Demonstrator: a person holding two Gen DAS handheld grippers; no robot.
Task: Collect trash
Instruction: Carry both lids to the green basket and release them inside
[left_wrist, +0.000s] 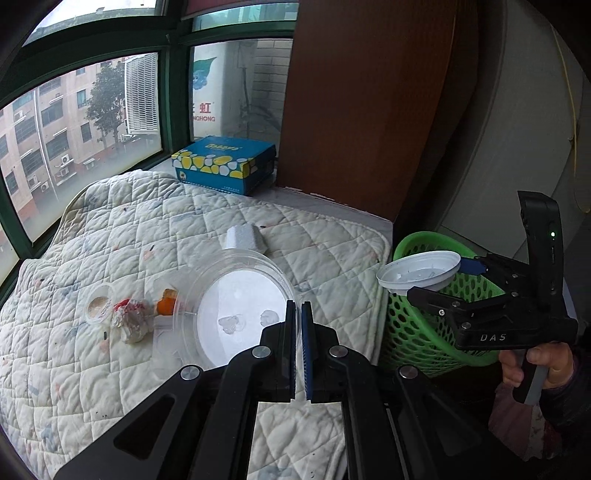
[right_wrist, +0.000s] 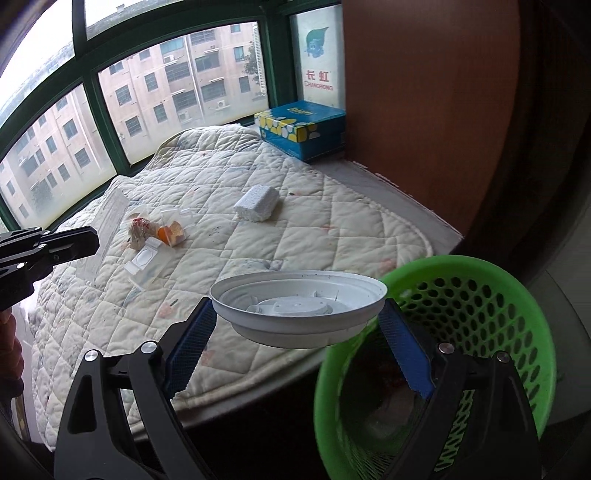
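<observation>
Disposal is the step we read here: both grippers carry trash toward the green perforated basket (right_wrist: 480, 295) that stands just off the corner of the quilted pad (left_wrist: 314, 229).

Our right gripper (right_wrist: 295, 328) stands wide, its blue pads pressed on opposite edges of a white plastic lid (right_wrist: 299, 306), held roughly level at the basket's near rim. In the left wrist view the same lid (left_wrist: 419, 275) hangs in front of the basket (left_wrist: 417, 332). We judge the next move calls for carrying it a little further over the mouth, then spreading the jaws so it drops inside rather than catching on the rim.

Our left gripper (left_wrist: 298, 325) is pinched fully together on the rim of a clear plastic lid (left_wrist: 236, 306), thin and slippery, lifted above the pad. It should follow to the basket once the right hand clears.

Left on the pad are a white foam block (right_wrist: 257, 204), a crumpled wrapper with red print (left_wrist: 133, 319), an orange scrap (left_wrist: 166, 303), a small round cup (left_wrist: 99, 303) and what may be a small clear container (right_wrist: 142, 258); the view is too distorted there to be sure.

Writing: the right gripper's body reads "DAS" (left_wrist: 493, 337). The window sticker (right_wrist: 318, 79) shows "长虹" over "CHANGHONG". The blue tissue box (right_wrist: 303, 127) carries a brand word we cannot read with confidence.
</observation>
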